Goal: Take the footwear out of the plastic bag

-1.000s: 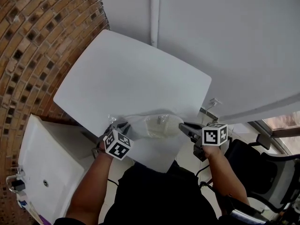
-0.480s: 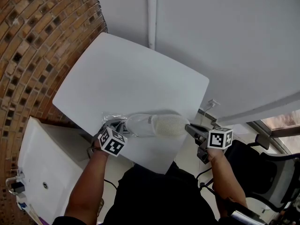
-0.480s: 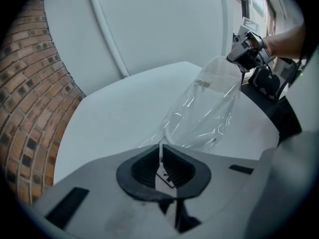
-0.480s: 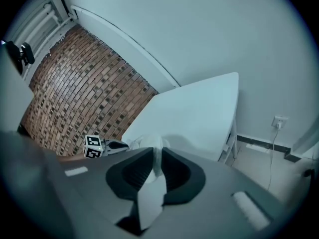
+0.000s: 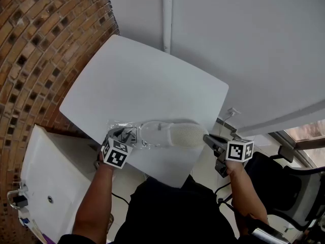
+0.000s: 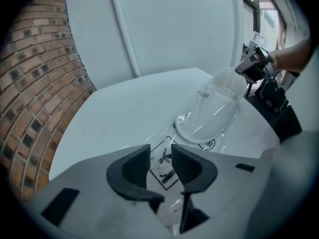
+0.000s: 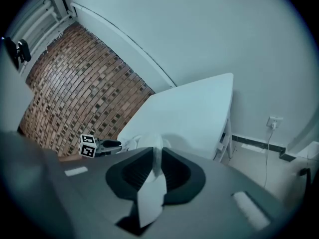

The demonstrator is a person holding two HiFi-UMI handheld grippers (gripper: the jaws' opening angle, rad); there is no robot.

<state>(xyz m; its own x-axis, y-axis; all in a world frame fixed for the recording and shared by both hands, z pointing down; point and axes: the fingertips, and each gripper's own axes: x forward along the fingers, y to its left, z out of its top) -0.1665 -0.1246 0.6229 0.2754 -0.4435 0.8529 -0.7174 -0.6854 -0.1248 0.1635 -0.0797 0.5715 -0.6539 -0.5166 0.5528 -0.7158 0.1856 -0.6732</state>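
A white slipper [image 5: 175,134] lies near the front edge of the white table [image 5: 142,85], its left end still inside a clear plastic bag [image 5: 133,132]. My right gripper [image 5: 205,138] is shut on the slipper's right end; in the right gripper view a white strip of it [image 7: 155,158] is pinched between the jaws. My left gripper [image 5: 125,134] sits at the bag's left end. Its jaws have just been opening and stand apart over the bag's printed label [image 6: 164,166], pads off the film. In the left gripper view the slipper [image 6: 209,116] shows through the bag.
A brick wall [image 5: 40,44] borders the table's left side. A white cabinet [image 5: 45,182] stands at the lower left and a black chair [image 5: 284,179] at the right. A white pipe [image 5: 166,14] runs along the wall behind the table.
The slipper has slid right, farther out of the bag, pulled by the right gripper. The left gripper has shifted left along the bag and its jaws have opened.
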